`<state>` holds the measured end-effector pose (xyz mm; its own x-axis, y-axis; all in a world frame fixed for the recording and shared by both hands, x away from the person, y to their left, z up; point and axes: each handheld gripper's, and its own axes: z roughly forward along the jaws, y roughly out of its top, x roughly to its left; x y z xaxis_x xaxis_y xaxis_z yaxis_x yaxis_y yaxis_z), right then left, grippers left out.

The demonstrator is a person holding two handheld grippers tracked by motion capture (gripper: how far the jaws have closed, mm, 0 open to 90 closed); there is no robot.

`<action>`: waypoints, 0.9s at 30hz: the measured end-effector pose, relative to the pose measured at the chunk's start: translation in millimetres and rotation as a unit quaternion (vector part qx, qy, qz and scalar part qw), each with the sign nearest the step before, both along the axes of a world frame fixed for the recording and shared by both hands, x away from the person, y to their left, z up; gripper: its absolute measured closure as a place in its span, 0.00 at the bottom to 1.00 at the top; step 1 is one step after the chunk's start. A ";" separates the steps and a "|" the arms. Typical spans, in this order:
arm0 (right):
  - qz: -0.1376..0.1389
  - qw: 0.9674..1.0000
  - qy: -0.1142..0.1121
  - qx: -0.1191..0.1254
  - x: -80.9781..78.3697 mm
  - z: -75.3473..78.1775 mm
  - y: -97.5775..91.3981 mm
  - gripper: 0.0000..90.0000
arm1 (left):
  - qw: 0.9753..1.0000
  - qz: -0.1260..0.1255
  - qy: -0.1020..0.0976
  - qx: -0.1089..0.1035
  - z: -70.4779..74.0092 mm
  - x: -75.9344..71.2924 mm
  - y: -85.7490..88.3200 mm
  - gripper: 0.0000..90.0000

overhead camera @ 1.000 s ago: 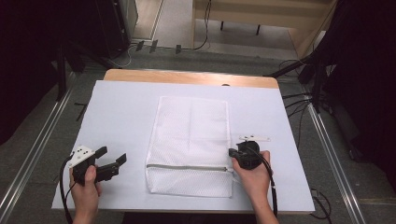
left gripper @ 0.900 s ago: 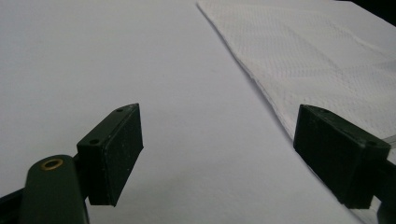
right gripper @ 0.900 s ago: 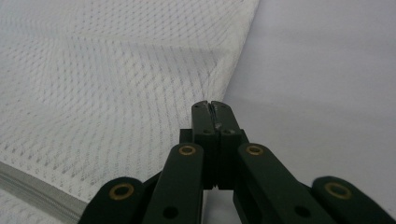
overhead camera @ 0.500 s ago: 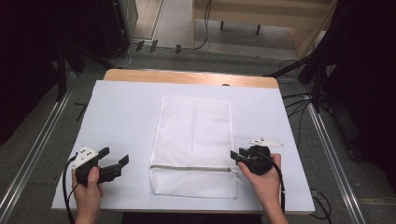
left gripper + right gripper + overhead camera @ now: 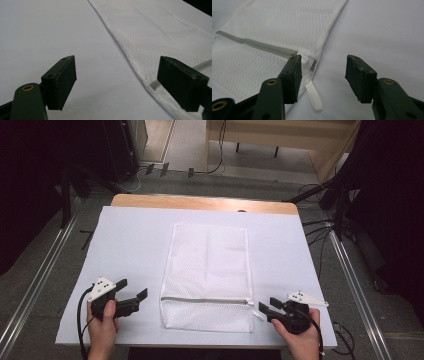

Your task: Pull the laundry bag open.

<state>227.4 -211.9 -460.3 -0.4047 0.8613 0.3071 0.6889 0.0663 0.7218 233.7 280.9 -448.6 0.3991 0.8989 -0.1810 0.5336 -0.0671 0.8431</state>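
The mesh bag lies flat at the centre of the table, zipper near its 6 o'clock end. The right gripper sits just beside the bag's corner at 3 o'clock of the zipper; its jaws have just been opening and stand spread, the white pull tab lying between them, untouched. The left gripper rests at 9 o'clock of the bag, jaws spread, empty, apart from the bag's edge.

White mesh cloth bag on matt table
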 end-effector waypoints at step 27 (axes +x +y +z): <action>0.074 0.997 0.007 -0.016 -6.0 -9.9 21.5 0.47 | 0.994 -0.104 0.044 0.001 11.7 5.2 -153.7 0.38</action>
<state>221.3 -190.4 -470.3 -0.5239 0.8019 0.2872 0.6796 0.1904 0.7084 238.8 127.3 -436.8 0.5590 0.7992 -0.2208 0.5793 -0.1859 0.7936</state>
